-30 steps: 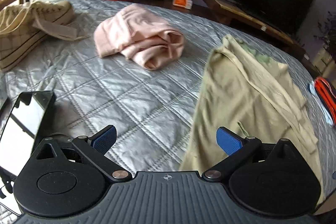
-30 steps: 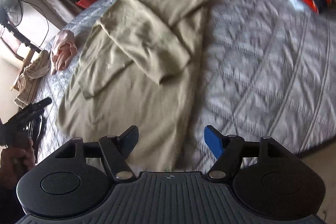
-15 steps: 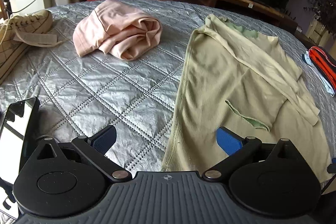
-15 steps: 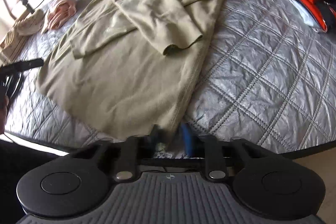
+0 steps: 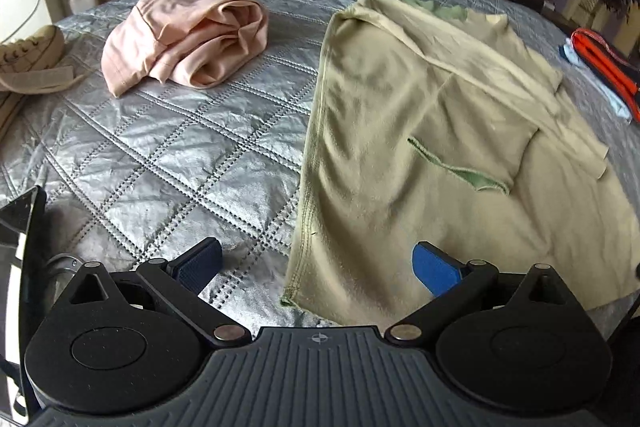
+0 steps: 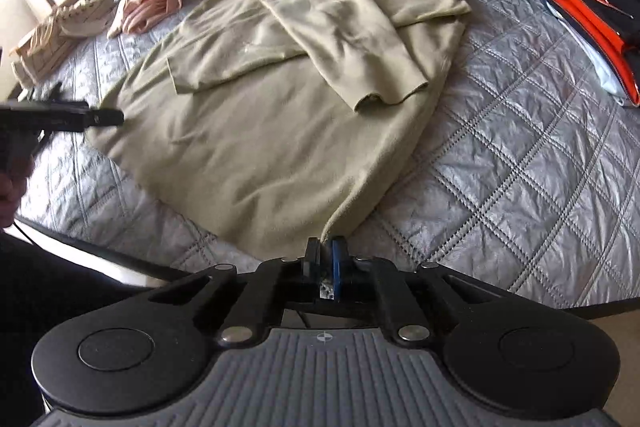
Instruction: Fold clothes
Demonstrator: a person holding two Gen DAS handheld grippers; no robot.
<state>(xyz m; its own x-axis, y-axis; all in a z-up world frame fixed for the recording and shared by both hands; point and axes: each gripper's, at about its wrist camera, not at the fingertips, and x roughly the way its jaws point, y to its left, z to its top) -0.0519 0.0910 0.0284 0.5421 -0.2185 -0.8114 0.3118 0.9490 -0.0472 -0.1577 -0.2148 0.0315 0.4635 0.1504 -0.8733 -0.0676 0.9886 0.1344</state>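
A pale olive long-sleeved top (image 6: 256, 147) lies flat on a silver quilted bedspread (image 6: 520, 187), both sleeves folded across its chest. The right gripper (image 6: 326, 255) has its jaws pinched tight on the garment's near hem corner at the bed's front edge, a grip seen only from the right wrist. That view also catches the left gripper (image 6: 102, 117) hovering at the hem's opposite corner. The left wrist view shows the left gripper (image 5: 316, 263) with jaws spread wide, the hem corner lying between the blue pads (image 5: 434, 267) but untouched. A crumpled pink garment (image 5: 188, 35) sits well apart on the far side (beige sneakers (image 5: 30, 55) beside it). Bare quilt stretches left of the top; an orange-and-black item (image 6: 588, 11) occupies the right edge.
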